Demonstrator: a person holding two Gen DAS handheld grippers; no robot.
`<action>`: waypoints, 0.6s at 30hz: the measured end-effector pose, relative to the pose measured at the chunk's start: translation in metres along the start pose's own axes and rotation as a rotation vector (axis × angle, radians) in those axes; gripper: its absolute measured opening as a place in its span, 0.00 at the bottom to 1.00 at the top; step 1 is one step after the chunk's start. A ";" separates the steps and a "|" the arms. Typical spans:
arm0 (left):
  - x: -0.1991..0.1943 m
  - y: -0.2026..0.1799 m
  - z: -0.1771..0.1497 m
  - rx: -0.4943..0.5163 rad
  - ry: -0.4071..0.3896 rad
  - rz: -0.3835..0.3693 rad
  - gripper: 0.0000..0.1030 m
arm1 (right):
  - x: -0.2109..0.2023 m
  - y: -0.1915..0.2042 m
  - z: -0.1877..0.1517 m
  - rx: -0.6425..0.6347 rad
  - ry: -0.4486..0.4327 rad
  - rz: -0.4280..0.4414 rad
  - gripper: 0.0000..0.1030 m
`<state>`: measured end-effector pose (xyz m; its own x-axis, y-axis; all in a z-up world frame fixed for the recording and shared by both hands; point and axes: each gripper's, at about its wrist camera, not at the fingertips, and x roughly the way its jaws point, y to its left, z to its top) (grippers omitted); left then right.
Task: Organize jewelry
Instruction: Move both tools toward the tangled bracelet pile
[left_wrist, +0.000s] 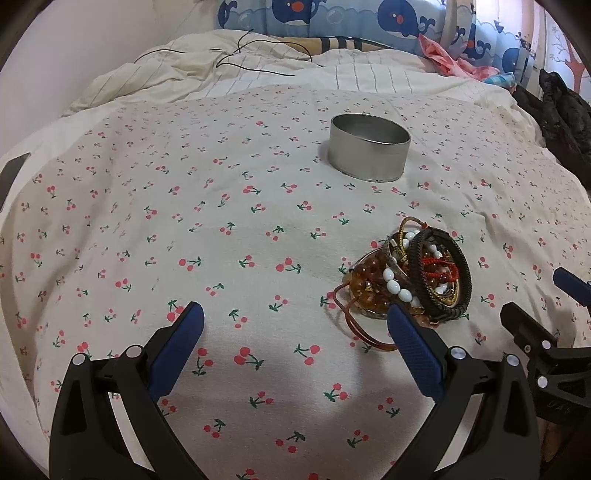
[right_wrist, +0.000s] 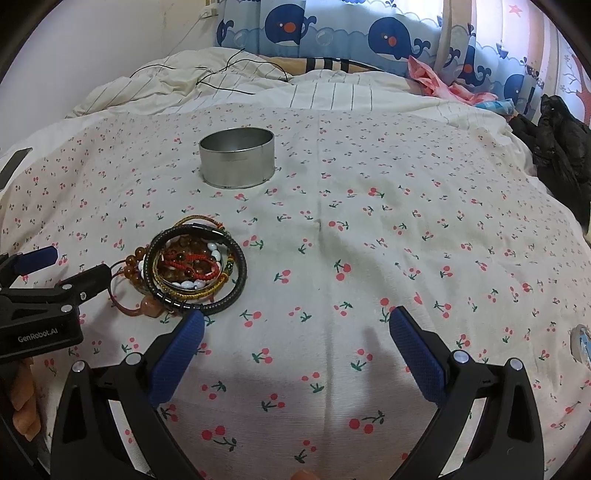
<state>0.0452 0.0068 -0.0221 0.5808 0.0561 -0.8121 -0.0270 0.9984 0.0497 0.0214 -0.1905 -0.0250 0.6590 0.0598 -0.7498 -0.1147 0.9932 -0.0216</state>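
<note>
A heap of bracelets (left_wrist: 413, 275) lies on the cherry-print cloth (left_wrist: 221, 229): black braided bands, white beads, amber beads, red cord. In the right wrist view the same heap of bracelets (right_wrist: 192, 269) sits left of centre. A round open metal tin (left_wrist: 369, 146) stands upright behind it and looks empty; the tin (right_wrist: 237, 160) shows again from the right. My left gripper (left_wrist: 295, 321) is open, its right fingertip just in front of the heap. My right gripper (right_wrist: 295, 325) is open over bare cloth, its left fingertip close to the black band.
The cloth covers a bed with a rumpled striped duvet (left_wrist: 221, 70) and a thin black cable (left_wrist: 251, 55) at the back. Whale-print curtains (right_wrist: 332, 33) hang behind. Dark clothing (right_wrist: 561, 140) lies at the right edge. A dark flat object (right_wrist: 14, 162) sits far left.
</note>
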 end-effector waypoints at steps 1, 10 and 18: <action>0.000 -0.001 0.000 0.003 0.001 0.001 0.93 | 0.000 0.000 0.000 0.001 -0.001 0.002 0.93; 0.001 -0.001 0.000 0.005 0.009 -0.006 0.93 | 0.000 0.001 0.002 0.010 -0.005 0.024 0.93; 0.011 0.012 0.004 -0.071 0.054 -0.045 0.93 | 0.005 0.010 0.018 -0.053 0.014 0.105 0.93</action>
<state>0.0546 0.0198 -0.0283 0.5383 0.0093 -0.8427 -0.0601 0.9978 -0.0274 0.0368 -0.1785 -0.0172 0.6311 0.1618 -0.7587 -0.2223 0.9747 0.0229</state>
